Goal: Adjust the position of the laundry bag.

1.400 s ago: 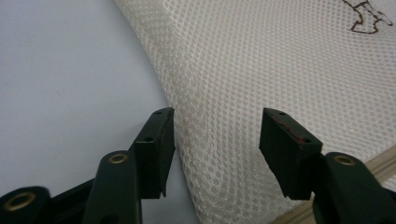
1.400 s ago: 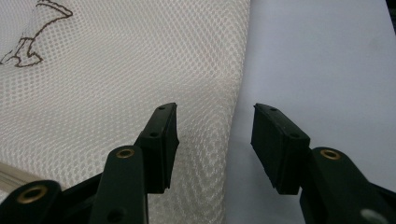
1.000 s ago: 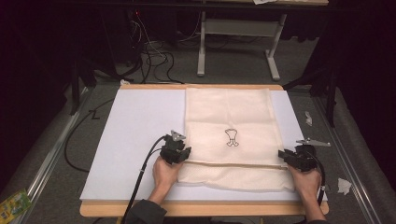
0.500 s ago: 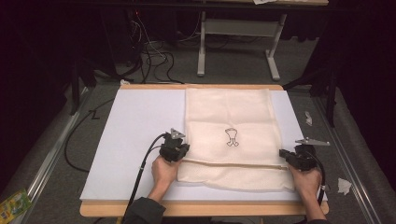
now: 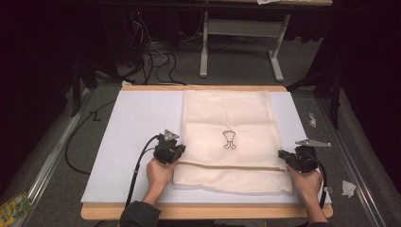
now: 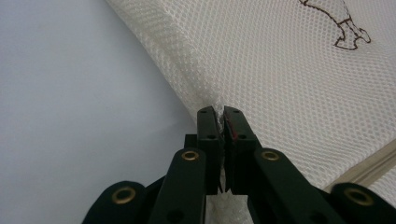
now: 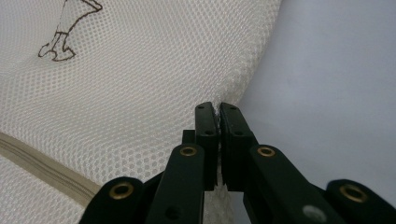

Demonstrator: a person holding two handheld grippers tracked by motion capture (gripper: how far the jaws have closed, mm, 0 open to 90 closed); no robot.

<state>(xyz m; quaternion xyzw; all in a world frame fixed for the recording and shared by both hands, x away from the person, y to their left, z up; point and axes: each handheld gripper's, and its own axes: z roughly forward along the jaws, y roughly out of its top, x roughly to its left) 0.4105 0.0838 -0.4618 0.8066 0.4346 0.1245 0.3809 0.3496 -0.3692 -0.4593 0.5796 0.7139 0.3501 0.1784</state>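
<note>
A cream mesh bag (image 5: 227,118) with a small dark printed figure (image 5: 229,140) lies flat on the white mat (image 5: 137,123). A beige zipper band (image 5: 227,165) runs across its near part. My left gripper (image 5: 176,152) is shut on the bag's left edge; in the left gripper view the jaws pinch the mesh bag (image 6: 280,70) at its fold, left gripper (image 6: 220,114). My right gripper (image 5: 283,157) is shut on the bag's right edge; in the right gripper view the mesh bag (image 7: 140,79) is held between the closed jaws, right gripper (image 7: 217,109).
The mat rests on a wooden table (image 5: 203,212) whose front edge runs below my hands. Bare mat lies to the left of the bag. Cables (image 5: 156,61) and a table frame (image 5: 241,42) stand on the floor beyond. Paper scraps (image 5: 349,188) lie to the right.
Both grippers have shifted slightly toward me, keeping hold of the bag's side edges. The bag's near part has shifted with them.
</note>
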